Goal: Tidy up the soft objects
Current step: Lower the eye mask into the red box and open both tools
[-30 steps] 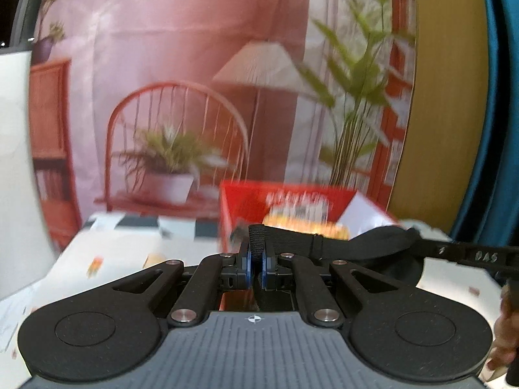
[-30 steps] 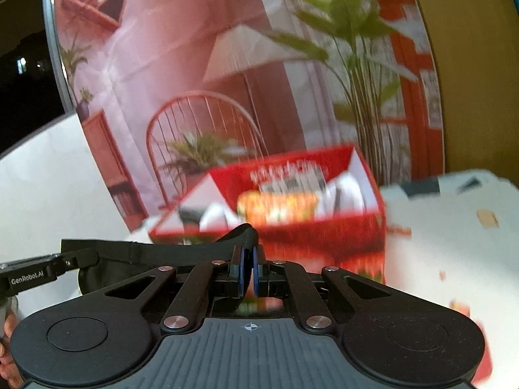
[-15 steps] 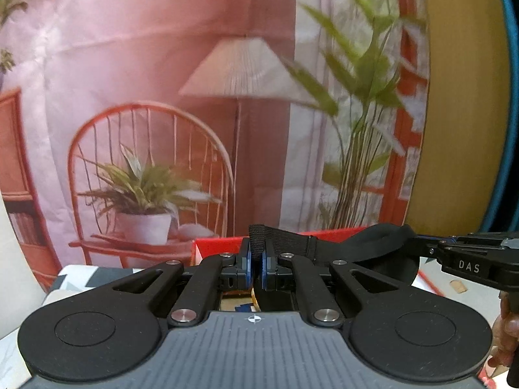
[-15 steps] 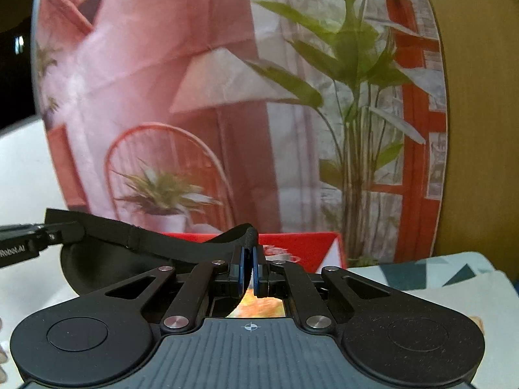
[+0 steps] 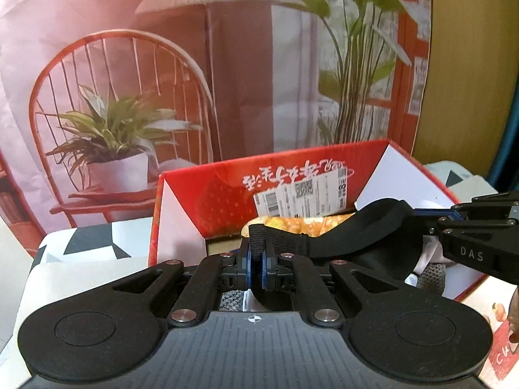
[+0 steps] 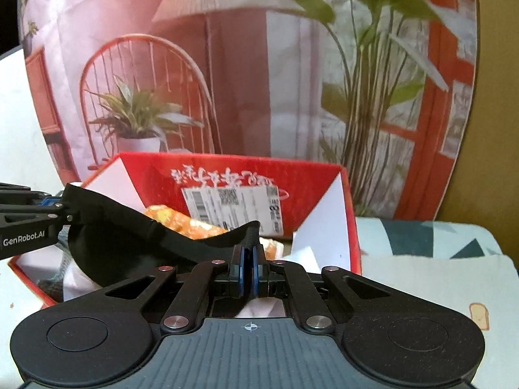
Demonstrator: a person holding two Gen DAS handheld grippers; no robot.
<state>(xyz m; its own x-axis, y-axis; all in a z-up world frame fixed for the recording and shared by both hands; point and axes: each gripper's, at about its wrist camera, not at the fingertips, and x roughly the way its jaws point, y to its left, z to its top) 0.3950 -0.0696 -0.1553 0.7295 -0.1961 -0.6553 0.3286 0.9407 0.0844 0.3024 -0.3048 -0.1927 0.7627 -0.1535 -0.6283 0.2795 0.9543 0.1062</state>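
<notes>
Left gripper (image 5: pixel 256 267) and right gripper (image 6: pixel 248 270) each clamped on one end of a black sleep mask (image 5: pixel 373 230), stretched above open red box (image 5: pixel 227 191).

Matt black cloth mask (image 5: pixel 373 227), glossy cardboard box (image 5: pixel 211 194)

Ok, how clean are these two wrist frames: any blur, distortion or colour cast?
Left wrist: backdrop lamp and chair softly smeared, fisheye bends the edges with dark corners, warm reddish cast; the left claw and black eye mask are sharp. Right wrist: the label on the red box is blurred and unreadable, the same edge curvature; the right claw is crisp.
</notes>
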